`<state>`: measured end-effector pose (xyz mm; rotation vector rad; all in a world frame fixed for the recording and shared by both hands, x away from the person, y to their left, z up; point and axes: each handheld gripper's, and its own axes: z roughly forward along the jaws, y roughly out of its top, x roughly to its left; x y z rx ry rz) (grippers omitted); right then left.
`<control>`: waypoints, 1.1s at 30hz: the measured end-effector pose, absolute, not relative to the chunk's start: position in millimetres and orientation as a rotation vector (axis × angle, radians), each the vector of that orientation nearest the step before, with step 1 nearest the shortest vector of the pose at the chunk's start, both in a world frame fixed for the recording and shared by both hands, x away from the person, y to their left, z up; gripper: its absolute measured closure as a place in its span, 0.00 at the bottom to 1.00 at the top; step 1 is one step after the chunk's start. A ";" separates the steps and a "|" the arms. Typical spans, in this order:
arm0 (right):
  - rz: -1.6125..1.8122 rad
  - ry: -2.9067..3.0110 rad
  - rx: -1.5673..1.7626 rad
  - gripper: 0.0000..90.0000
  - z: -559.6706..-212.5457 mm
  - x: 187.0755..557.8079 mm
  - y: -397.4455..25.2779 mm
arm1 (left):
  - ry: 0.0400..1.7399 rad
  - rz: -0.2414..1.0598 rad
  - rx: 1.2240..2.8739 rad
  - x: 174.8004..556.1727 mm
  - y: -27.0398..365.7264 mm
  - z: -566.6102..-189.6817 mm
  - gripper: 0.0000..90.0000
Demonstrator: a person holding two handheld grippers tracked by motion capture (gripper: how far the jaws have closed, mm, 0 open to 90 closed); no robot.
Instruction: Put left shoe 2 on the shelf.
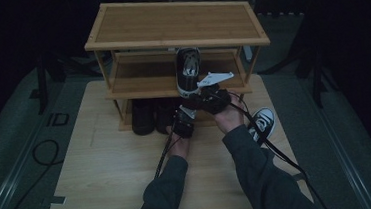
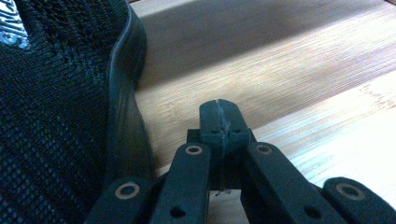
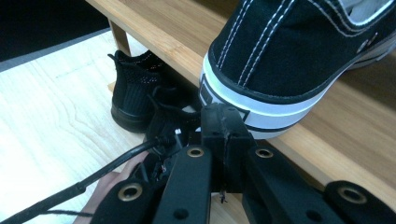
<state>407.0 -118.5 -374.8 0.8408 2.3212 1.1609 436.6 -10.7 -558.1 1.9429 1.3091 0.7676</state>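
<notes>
We record a black canvas sneaker with a white rubber sole (image 1: 189, 70) on the middle board of the bamboo three-tier shoe rack (image 1: 177, 25); its long axis runs front to back, heel (image 3: 247, 100) at the board's front edge facing us, toe pointing into the rack. The right gripper (image 3: 223, 122) sits at that heel, jaws pressed together with nothing between them. The left gripper (image 2: 219, 122), lower and nearer the pale wooden table (image 1: 103, 166), likewise has its jaws fully closed and empty, just beside a black knit shoe (image 2: 56, 112) on the rack's bottom level. A second black canvas sneaker (image 1: 261, 123) lies on the table to the right
</notes>
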 end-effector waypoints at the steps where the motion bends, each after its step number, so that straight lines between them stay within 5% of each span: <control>1: 1.161 2.321 0.841 1.00 -374.8 407.0 -118.5 | 1.309 0.768 1.943 436.6 -10.7 -558.1 1.00; 13: 1.128 2.296 0.869 1.00 -376.5 416.4 -117.4 | 1.307 0.764 1.942 436.5 -10.6 -558.2 1.00; 22: 1.143 2.325 0.887 0.78 -375.2 403.2 -139.0 | 1.306 0.759 1.939 436.8 -10.1 -558.2 1.00; 33: 1.113 2.345 0.934 0.68 -383.2 380.8 -165.2 | 1.311 0.758 1.934 436.9 -9.9 -558.2 1.00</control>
